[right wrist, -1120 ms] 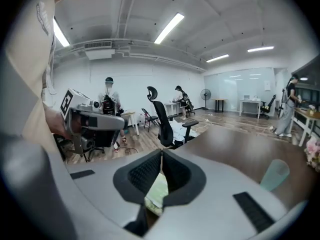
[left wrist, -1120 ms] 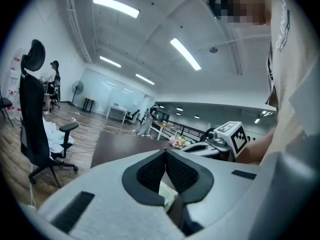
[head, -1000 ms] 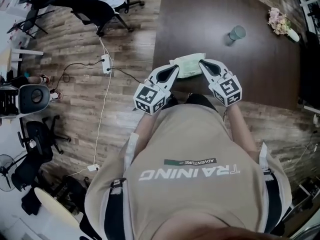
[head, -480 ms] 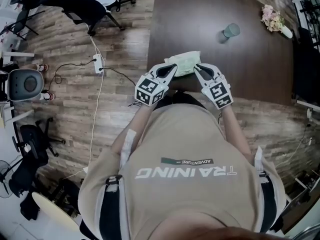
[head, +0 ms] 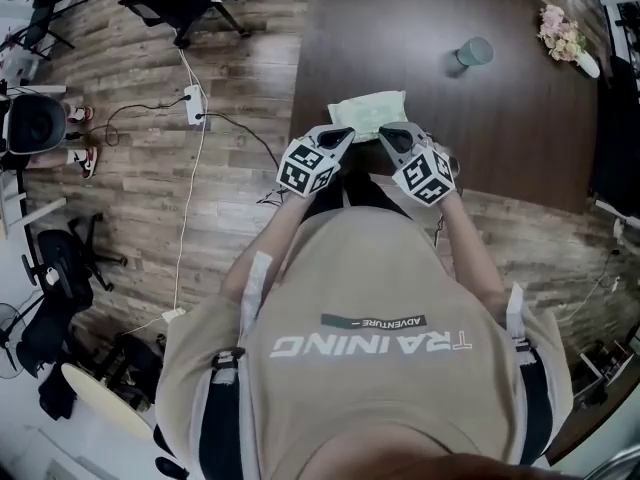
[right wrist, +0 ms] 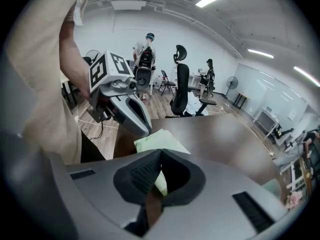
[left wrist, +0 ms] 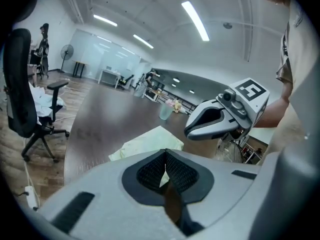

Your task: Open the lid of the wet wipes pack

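Head view: the pale green soft plastic wet wipes pack lies at the near edge of the dark brown wooden table. The left gripper and right gripper flank its near side; contact is unclear, and the lid cannot be made out. Left gripper view: only here do its jaws show, pressed together and empty. Right gripper view: likewise together, holding nothing. Best to pin the pack with one gripper and part the other's jaws to pinch the lid tab.
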Available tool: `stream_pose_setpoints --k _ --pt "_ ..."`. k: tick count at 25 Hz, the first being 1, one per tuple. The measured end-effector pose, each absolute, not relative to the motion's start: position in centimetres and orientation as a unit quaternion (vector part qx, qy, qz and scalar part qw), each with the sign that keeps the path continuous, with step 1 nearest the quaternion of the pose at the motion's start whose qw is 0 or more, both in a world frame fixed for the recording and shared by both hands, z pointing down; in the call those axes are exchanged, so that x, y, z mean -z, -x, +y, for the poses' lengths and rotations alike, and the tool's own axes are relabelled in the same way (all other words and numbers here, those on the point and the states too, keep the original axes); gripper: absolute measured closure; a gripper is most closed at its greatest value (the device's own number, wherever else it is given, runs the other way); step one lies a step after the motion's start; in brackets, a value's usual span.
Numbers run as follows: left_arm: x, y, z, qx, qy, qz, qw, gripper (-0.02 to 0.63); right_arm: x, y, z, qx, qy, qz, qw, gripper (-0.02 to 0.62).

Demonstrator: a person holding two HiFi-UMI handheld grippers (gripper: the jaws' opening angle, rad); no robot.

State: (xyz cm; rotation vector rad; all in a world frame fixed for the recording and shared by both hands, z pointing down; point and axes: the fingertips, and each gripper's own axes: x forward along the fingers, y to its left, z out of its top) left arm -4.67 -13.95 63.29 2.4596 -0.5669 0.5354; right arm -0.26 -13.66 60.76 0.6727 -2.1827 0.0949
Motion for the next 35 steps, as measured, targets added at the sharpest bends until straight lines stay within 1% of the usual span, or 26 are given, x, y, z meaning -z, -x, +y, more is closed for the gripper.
stream_pose_setpoints --k 8,17,19,23,28,35 --pt "-65.9 4.1 -14.3 -0.248 -0.904 -0.214 0.277 0.597 -63.5 -0.7 -12.2 0.053 -0.203 -0.836 0.507 0.578" --pt "-66.7 3.5 -14.7 -0.279 -0.892 -0.219 0.28 0.597 -64.7 -0.3 -13.0 0.104 -0.145 -0.82 0.543 0.569" --pt "-66.6 3.5 -14.7 -0.274 -0.891 -0.222 0.285 0.597 -65.4 0.0 -12.8 0.105 -0.132 -0.817 0.551 0.482" --pt "-66.7 3.8 -14.6 -0.276 -0.889 -0.229 0.284 0.597 -66.4 0.3 -12.9 0.128 -0.117 -0.802 0.572 0.48" --pt "-66.6 3.9 -14.6 -0.28 -0.89 -0.232 0.274 0.597 -65.8 0.5 -13.2 0.145 -0.123 -0.795 0.576 0.48" --pt "-66.6 4.1 -14.7 -0.272 -0.891 -0.232 0.279 0.597 -66.2 0.6 -13.6 0.181 -0.106 -0.772 0.599 0.48"
